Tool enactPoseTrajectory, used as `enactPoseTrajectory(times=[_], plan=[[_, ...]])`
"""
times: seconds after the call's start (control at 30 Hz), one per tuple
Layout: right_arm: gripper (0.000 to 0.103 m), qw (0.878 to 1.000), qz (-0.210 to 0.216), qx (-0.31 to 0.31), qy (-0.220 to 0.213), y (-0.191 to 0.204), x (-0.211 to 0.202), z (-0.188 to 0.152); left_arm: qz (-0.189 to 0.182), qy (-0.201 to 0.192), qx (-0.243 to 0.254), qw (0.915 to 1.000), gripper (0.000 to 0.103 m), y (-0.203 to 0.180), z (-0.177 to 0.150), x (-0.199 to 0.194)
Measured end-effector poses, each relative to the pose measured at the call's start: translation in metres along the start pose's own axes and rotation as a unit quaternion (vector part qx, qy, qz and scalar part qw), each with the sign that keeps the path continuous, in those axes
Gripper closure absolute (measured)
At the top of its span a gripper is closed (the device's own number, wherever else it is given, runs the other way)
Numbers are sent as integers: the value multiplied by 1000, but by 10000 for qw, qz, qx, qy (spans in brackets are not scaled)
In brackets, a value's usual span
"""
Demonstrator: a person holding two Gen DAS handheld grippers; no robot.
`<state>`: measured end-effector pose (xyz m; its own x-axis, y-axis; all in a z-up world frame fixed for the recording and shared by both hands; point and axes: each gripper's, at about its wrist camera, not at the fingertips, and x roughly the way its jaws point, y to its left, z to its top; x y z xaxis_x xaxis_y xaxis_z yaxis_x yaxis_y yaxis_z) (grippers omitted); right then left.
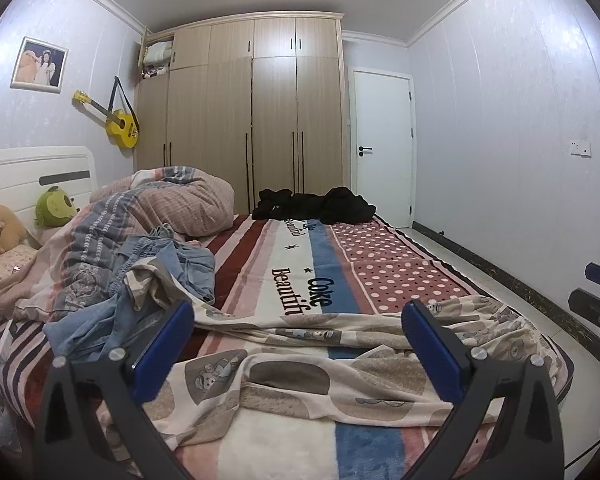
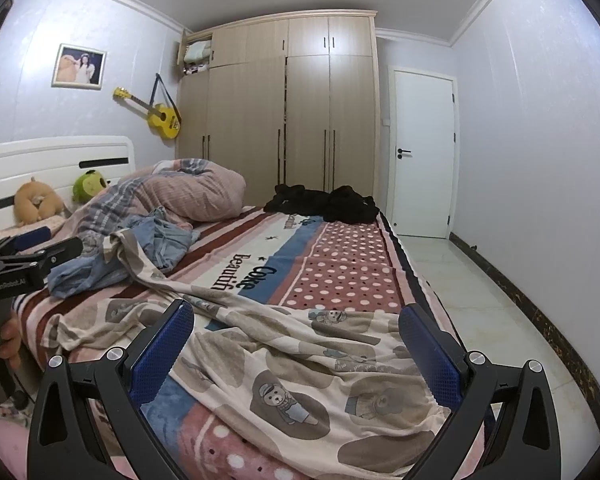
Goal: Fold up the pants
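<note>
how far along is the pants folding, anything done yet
Nothing looks folded yet. The bear-print pants lie spread and wrinkled across the near end of the bed, with no crease or fold made. In hand: nothing; the left tongs and right tongs are both open above the fabric, gripping nothing. Left to do: grasp the pants, smooth them, fold them. A blue garment and a black pile also lie unfolded.

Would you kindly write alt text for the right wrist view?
Open right tongs hover over cream bear-print pants spread crumpled across a striped bed blanket. Beyond lie blue clothes, a black garment pile and a wooden wardrobe; the left tongs show at left.
</note>
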<state>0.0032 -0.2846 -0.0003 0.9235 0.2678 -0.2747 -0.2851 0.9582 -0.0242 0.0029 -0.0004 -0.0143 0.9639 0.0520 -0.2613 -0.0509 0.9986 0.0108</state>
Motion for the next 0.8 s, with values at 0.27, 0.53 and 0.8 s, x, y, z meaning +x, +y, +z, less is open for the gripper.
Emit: enactPoseTrajectory(times=[0.27, 0.53, 0.8], plan=[[1, 10000, 8, -1, 3, -1, 0, 0, -1, 6, -5, 10000, 1, -1, -1, 2], [1, 10000, 3, 4, 3, -2, -1, -1, -11, 9, -5, 10000, 1, 0, -1, 1], [1, 10000, 15, 7, 10, -2, -1, -1, -45, 4, 10, 10000, 1, -1, 0, 0]])
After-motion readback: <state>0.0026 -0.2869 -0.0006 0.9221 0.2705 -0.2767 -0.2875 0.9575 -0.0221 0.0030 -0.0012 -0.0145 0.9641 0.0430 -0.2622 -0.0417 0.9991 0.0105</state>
